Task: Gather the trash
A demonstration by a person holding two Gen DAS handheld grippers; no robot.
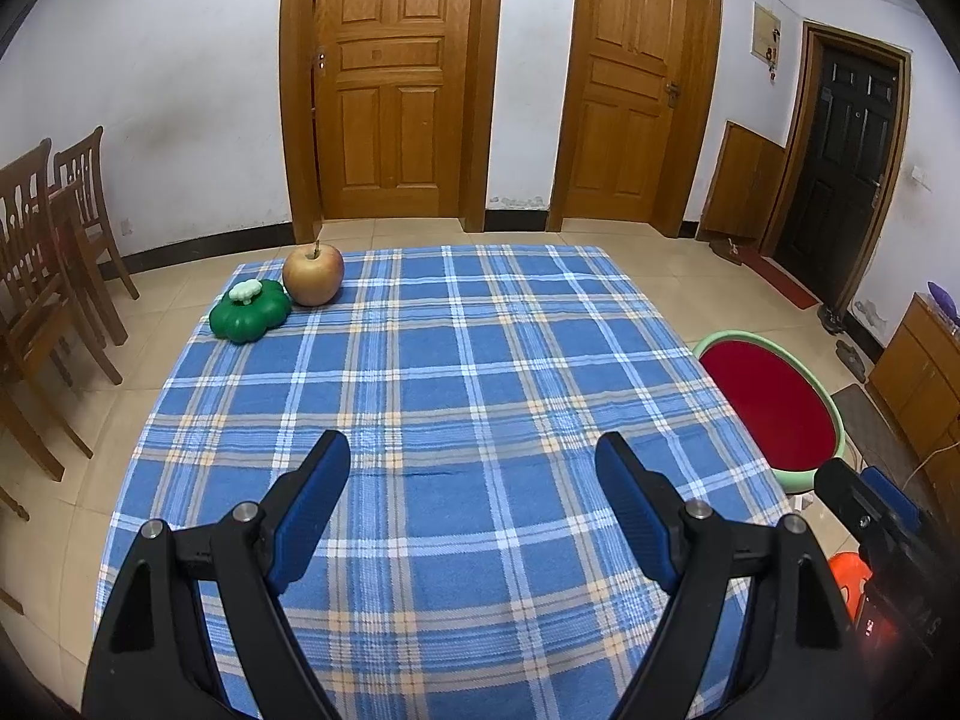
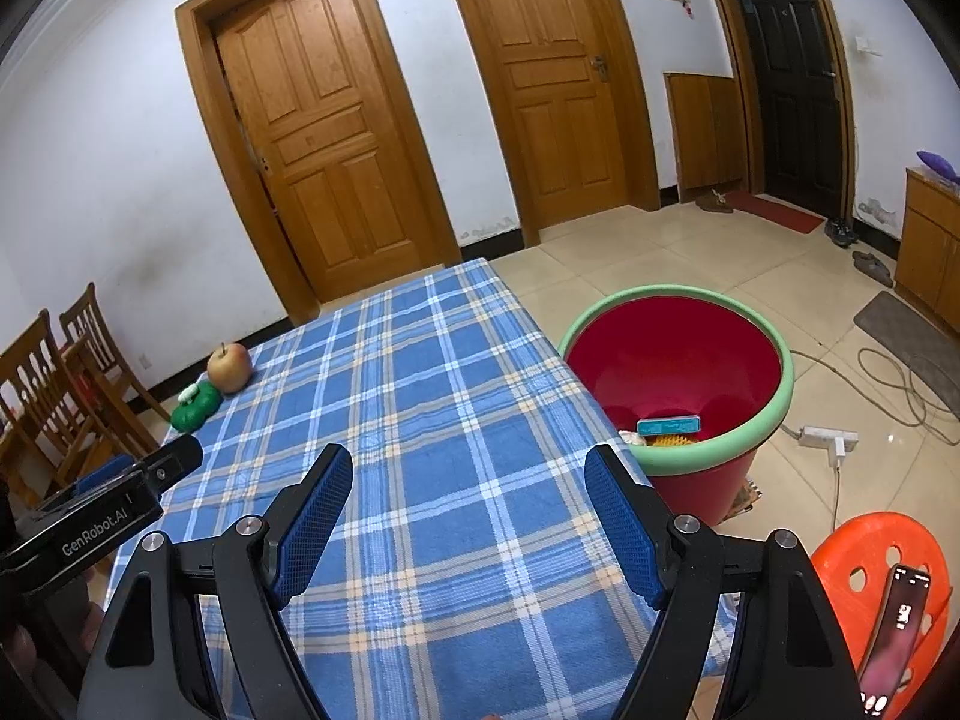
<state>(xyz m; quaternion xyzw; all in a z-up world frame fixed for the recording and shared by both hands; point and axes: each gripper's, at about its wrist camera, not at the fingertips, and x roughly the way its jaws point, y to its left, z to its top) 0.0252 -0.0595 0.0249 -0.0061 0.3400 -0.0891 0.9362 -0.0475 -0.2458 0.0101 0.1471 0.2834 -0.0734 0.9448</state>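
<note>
A red trash bin with a green rim (image 2: 690,461) stands on the floor by the table's right edge, also seen in the left wrist view (image 1: 798,480). Inside it lie a teal box (image 2: 668,425) and some yellow trash. On the blue plaid tablecloth (image 1: 480,360), at the far left corner, sit an apple (image 1: 313,275) (image 2: 229,367) and a green pumpkin-shaped toy (image 1: 249,311) (image 2: 196,407). My left gripper (image 1: 473,450) hovers open over the near part of the cloth, with nothing between its fingers. My right gripper (image 2: 468,462) is open and empty too, left of the bin.
Wooden chairs (image 1: 42,276) stand left of the table. An orange stool (image 2: 864,552) with a phone (image 2: 897,624) on it is at the near right. A power strip (image 2: 831,438) and cables lie on the tiled floor beyond the bin.
</note>
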